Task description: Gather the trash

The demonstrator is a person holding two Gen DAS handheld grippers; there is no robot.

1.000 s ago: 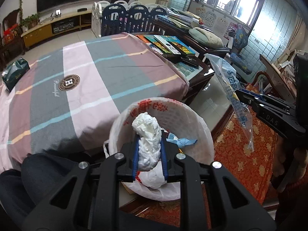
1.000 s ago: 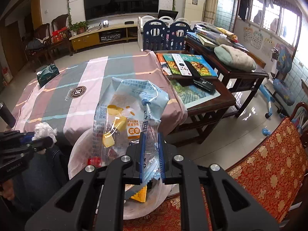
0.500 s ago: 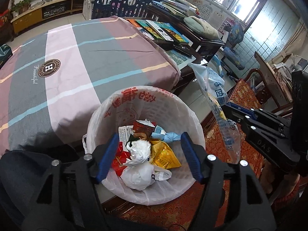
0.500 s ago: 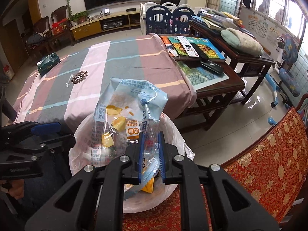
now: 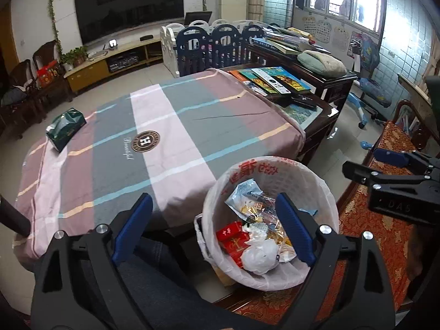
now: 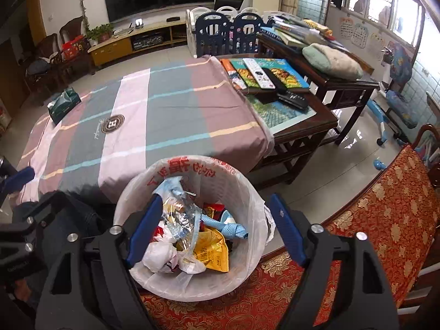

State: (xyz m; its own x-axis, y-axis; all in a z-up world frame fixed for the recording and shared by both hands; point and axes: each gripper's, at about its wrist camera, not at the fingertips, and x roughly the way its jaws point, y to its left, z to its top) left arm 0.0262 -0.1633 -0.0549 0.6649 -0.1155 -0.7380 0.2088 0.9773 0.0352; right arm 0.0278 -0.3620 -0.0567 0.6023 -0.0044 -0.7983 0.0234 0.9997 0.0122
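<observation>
A round bin with a white liner (image 5: 313, 181) (image 6: 247, 189) stands by the table's near corner, holding several pieces of trash. The white tissue wad (image 5: 260, 253) (image 6: 159, 253) and the clear plastic snack bag (image 5: 247, 195) (image 6: 181, 220) lie inside it with a yellow packet (image 6: 211, 250) and red boxes (image 5: 233, 239). My left gripper (image 5: 214, 206) is open and empty, above and left of the bin. My right gripper (image 6: 214, 206) is open and empty directly over the bin; it also shows in the left wrist view (image 5: 390, 170).
A striped cloth covers the table (image 5: 170, 126) (image 6: 154, 115), with a green tissue pack (image 5: 66, 128) (image 6: 64, 104) at its far left. A dark side table with books and remotes (image 6: 266, 77) stands right. A red patterned bench (image 6: 385, 206) lies near right.
The left gripper opened and dropped the tissue wad into the bin, then drew back left. The right gripper opened and the plastic snack bag fell into the bin.
</observation>
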